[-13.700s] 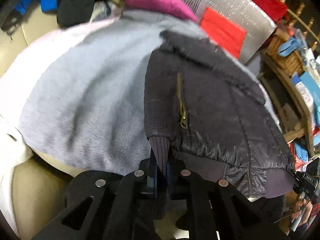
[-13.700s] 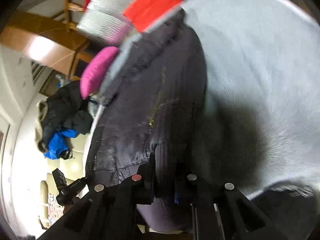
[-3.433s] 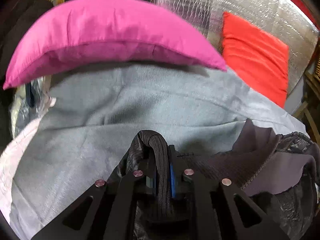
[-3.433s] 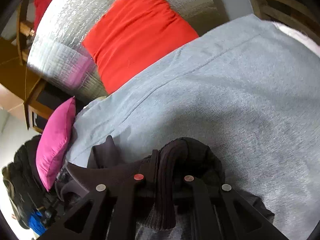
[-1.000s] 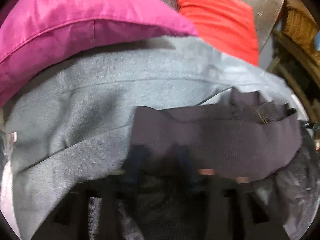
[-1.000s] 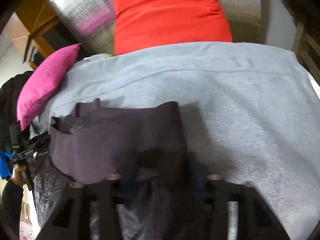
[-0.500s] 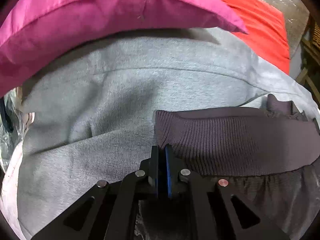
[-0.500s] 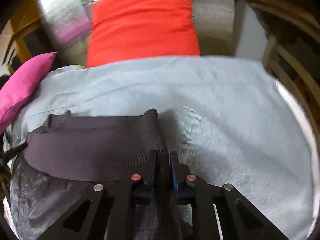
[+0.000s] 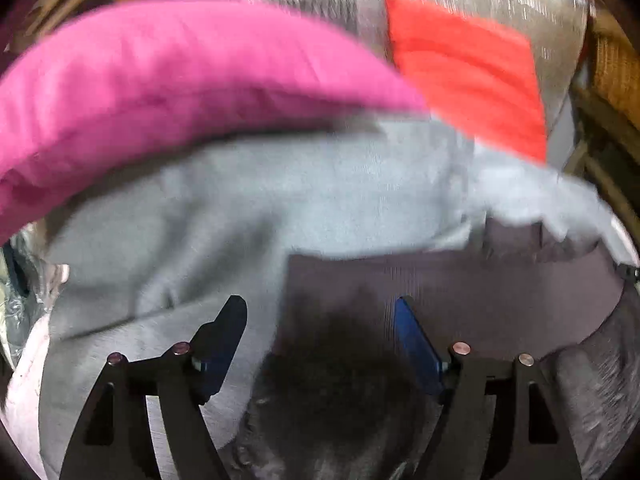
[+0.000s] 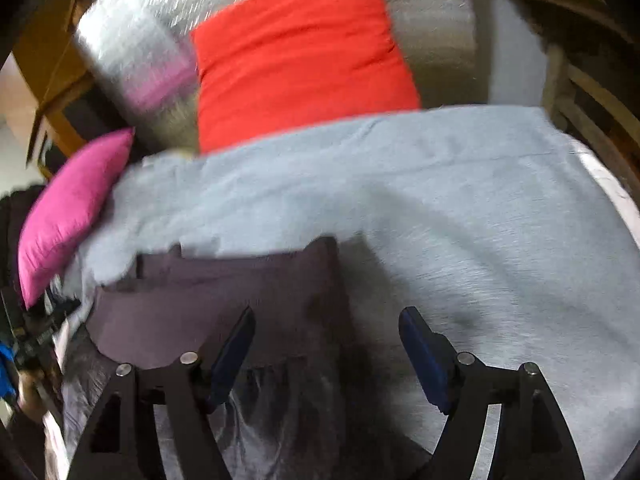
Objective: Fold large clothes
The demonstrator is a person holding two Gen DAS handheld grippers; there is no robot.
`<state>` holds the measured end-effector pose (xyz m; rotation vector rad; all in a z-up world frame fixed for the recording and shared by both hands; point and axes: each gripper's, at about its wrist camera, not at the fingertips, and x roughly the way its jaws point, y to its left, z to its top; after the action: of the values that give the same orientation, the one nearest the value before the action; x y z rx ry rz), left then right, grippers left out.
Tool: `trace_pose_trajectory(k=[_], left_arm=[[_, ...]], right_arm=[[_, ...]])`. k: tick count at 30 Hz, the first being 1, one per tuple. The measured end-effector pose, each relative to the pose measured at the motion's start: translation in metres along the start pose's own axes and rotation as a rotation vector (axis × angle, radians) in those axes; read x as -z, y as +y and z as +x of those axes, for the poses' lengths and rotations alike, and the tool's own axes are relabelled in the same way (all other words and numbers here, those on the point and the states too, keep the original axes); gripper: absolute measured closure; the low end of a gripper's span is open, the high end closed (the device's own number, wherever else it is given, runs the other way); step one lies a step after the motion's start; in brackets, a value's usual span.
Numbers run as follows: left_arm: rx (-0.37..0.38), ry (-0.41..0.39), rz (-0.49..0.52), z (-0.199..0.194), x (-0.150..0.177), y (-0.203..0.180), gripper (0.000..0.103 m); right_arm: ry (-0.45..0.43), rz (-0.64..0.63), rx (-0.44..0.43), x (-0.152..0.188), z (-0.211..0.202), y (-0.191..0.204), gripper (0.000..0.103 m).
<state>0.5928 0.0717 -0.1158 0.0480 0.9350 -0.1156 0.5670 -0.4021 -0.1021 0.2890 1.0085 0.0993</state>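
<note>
A dark jacket (image 9: pixel 480 300) with a ribbed hem lies folded on the grey blanket (image 9: pixel 280 200). In the left wrist view my left gripper (image 9: pixel 320 312) has its jaws opening wide over the hem's left corner, pads off the cloth. The right wrist view shows the same jacket (image 10: pixel 224 300) on the blanket (image 10: pixel 460 208), with my right gripper (image 10: pixel 328 324) also opening above the hem's right corner and nothing pinched. Both views are blurred by motion.
A pink cushion (image 9: pixel 180 80) and a red cushion (image 9: pixel 468 68) lean at the blanket's far edge against a silver foil-covered backrest (image 10: pixel 136 52). Wooden furniture (image 10: pixel 592 96) stands at the right. A hand with the other gripper (image 10: pixel 28 344) shows at the left edge.
Both grippers were shut on the jacket's ribbed hem half a second ago; now both stand wide open and the hem lies flat on the blanket.
</note>
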Motion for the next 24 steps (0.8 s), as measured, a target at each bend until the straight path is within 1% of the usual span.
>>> trace_pose_trajectory(k=[1, 2, 3, 4, 5, 6, 7, 8, 9, 10, 11, 12, 14, 16, 17, 18, 19, 20, 21, 22, 23, 24], left_arm=[[-0.018, 0.041, 0.010, 0.009, 0.007, 0.000, 0.052], [-0.018, 0.071, 0.013, 0.016, 0.010, -0.003, 0.094], [-0.047, 0.095, 0.004, 0.022, 0.011, -0.001, 0.094], [-0.044, 0.084, -0.008, 0.022, 0.012, 0.002, 0.095], [-0.056, 0.072, -0.012, 0.020, 0.012, 0.003, 0.095], [-0.087, 0.055, -0.010, 0.020, 0.013, 0.004, 0.095], [-0.103, 0.055, -0.020, 0.022, 0.013, 0.008, 0.095], [-0.096, 0.070, -0.058, 0.027, 0.015, 0.016, 0.095], [-0.080, 0.076, -0.086, 0.031, 0.017, 0.021, 0.095], [-0.079, 0.073, -0.090, 0.033, 0.018, 0.021, 0.095], [-0.109, 0.067, -0.059, 0.034, 0.019, 0.015, 0.095], [-0.142, 0.067, -0.029, 0.035, 0.019, 0.009, 0.095], [-0.155, 0.067, -0.021, 0.035, 0.020, 0.008, 0.094], [-0.155, 0.066, -0.028, 0.035, 0.021, 0.009, 0.091], [-0.163, 0.068, -0.028, 0.033, 0.021, 0.011, 0.085], [-0.187, 0.066, -0.024, 0.032, 0.020, 0.009, 0.078], [-0.219, 0.051, -0.017, 0.027, 0.019, 0.007, 0.061], [-0.228, 0.023, -0.008, 0.016, 0.018, 0.004, 0.048], [-0.234, -0.010, 0.001, 0.003, 0.016, -0.001, 0.047], [-0.257, -0.050, 0.011, -0.013, 0.017, -0.004, 0.044], [-0.278, -0.081, 0.021, -0.026, 0.017, -0.006, 0.042], [-0.307, -0.133, 0.031, -0.045, 0.018, -0.009, 0.042]], right_arm=[[0.019, -0.020, 0.012, 0.001, 0.005, 0.004, 0.030], [0.031, -0.048, 0.045, 0.003, 0.013, 0.008, 0.045], [0.040, -0.053, 0.060, 0.005, 0.017, 0.010, 0.081], [0.038, -0.053, 0.079, 0.006, 0.015, 0.012, 0.086], [0.006, -0.090, 0.112, 0.007, 0.009, 0.019, 0.087], [-0.020, -0.125, 0.146, 0.009, 0.002, 0.026, 0.088], [-0.050, -0.153, 0.182, 0.009, -0.004, 0.028, 0.088], [-0.079, -0.160, 0.217, 0.008, -0.009, 0.027, 0.088], [-0.076, -0.141, 0.235, 0.006, -0.007, 0.019, 0.089], [-0.061, -0.120, 0.235, 0.003, 0.000, 0.012, 0.089], [-0.038, -0.098, 0.238, 0.006, 0.010, 0.006, 0.089], [-0.030, -0.105, 0.257, 0.012, 0.020, 0.007, 0.089], [-0.058, -0.124, 0.303, 0.016, 0.025, 0.012, 0.089], [-0.049, -0.095, 0.293, 0.014, 0.027, 0.010, 0.088], [-0.046, -0.085, 0.288, 0.013, 0.026, 0.008, 0.086], [-0.046, -0.079, 0.294, 0.013, 0.026, 0.007, 0.077], [-0.046, -0.068, 0.296, 0.011, 0.026, 0.006, 0.065], [-0.041, -0.050, 0.284, 0.011, 0.024, 0.004, 0.056], [-0.032, -0.040, 0.289, 0.011, 0.018, 0.004, 0.031], [-0.031, -0.038, 0.299, 0.011, 0.011, 0.005, 0.026], [-0.040, -0.048, 0.292, 0.012, -0.002, 0.006, 0.026], [-0.053, -0.065, 0.306, 0.012, -0.014, 0.010, 0.026]])
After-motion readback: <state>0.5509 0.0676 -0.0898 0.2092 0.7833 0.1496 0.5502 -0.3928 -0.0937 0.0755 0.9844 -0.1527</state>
